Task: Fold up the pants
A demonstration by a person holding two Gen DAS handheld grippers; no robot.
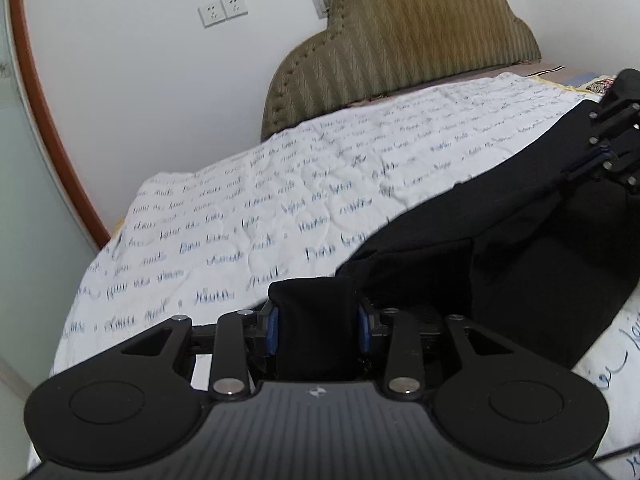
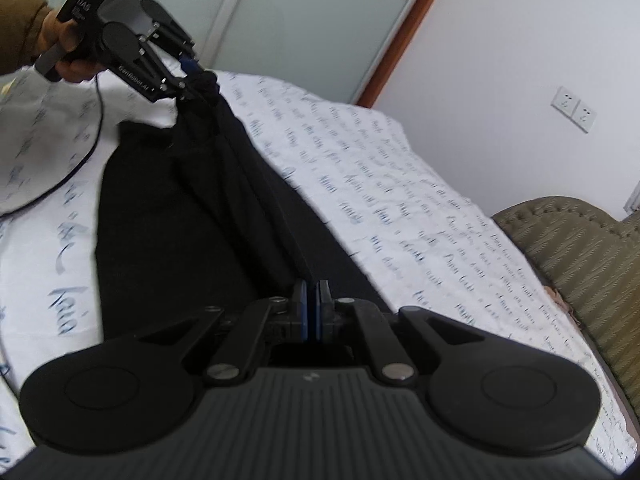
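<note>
left gripper [image 1: 318, 326] nearest the lens, blue pads set apart with a thick bunch of black cloth filling the gap between them: pinching the pants [image 1: 500, 248] at one end. right gripper [image 2: 311, 314] in its own view has pads pressed almost together on a thin edge of the same cloth; a narrow taut ridge runs forward from that pinch.

pants lie lengthwise across the bed [image 1: 248, 216], on a white quilted cover printed with blue script. from the right wrist view the cloth [image 2: 180, 216] runs from the near pinch up to the far end, where the left gripper [image 2: 188, 80] lifts a gathered corner clear of the cover; the person's hand [image 2: 60, 46] grips its handle. between the two pinches the cloth sags and creases, its middle resting on the bed.

handling, as a judgement: soft, limp, light fabric, no stiffness of its own. it will drape and bunch wherever unsupported, not fragile, not very slippery against the quilting. best held at edges or corners, waistband or hems, with the span kept gently taut so layers stay aligned; a thin pinch like the right one could slip if pulled hard.

outward: padded olive headboard [image 1: 400, 48], white wall with two sockets [image 1: 222, 10], wood-trimmed door [image 2: 304, 20]. a cable [image 2: 90, 148] trails across the cover near the far end.
</note>
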